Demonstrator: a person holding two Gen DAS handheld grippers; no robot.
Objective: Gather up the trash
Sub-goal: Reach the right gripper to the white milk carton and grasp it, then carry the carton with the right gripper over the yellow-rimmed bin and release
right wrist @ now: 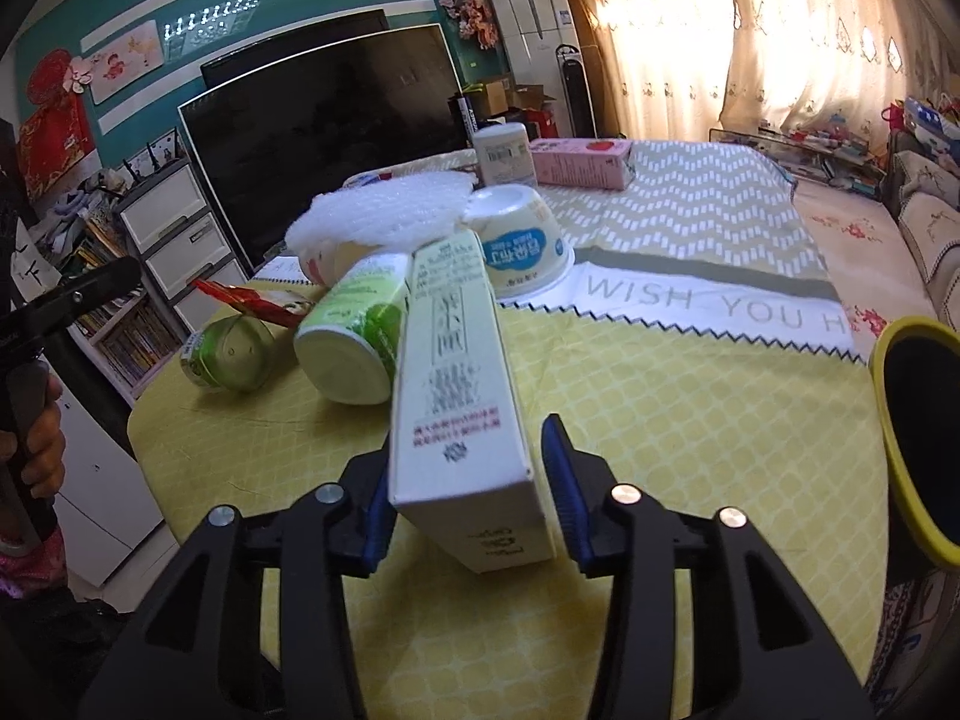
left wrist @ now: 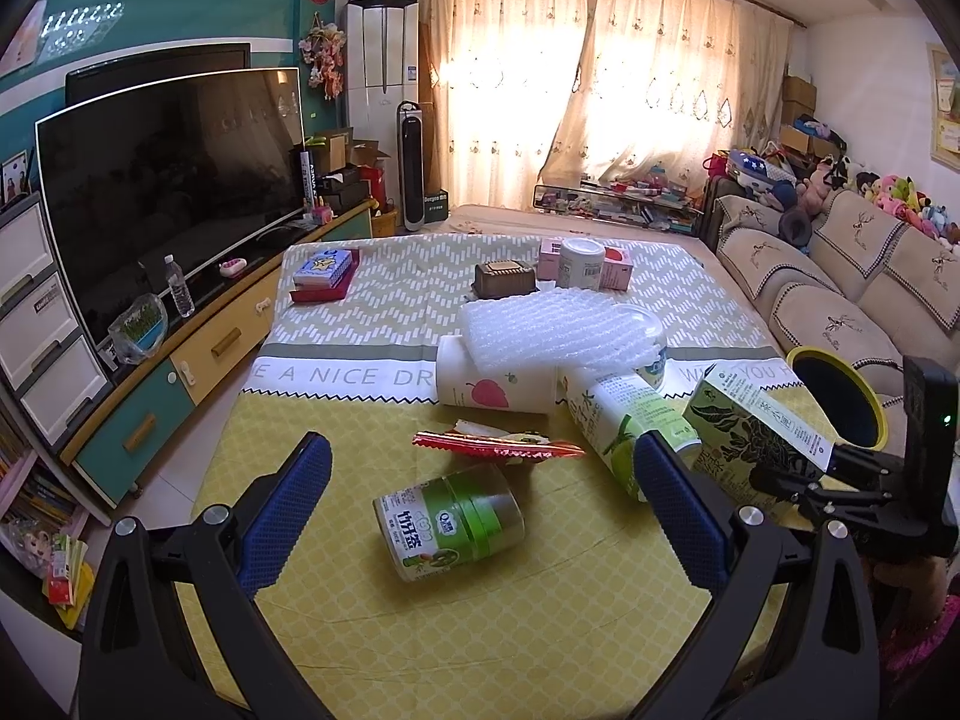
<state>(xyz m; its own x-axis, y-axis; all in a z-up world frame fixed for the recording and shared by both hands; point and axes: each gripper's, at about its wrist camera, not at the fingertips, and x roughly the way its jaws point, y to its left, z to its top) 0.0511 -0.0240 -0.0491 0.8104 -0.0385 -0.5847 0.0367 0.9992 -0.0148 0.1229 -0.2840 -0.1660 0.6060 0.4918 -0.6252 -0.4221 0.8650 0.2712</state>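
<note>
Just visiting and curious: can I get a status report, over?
Left gripper: jaws open, empty. Right gripper: jaws around white tea box, grip unconfirmed. Green bottle close beside box; yellow-rimmed bin at right.
</note>
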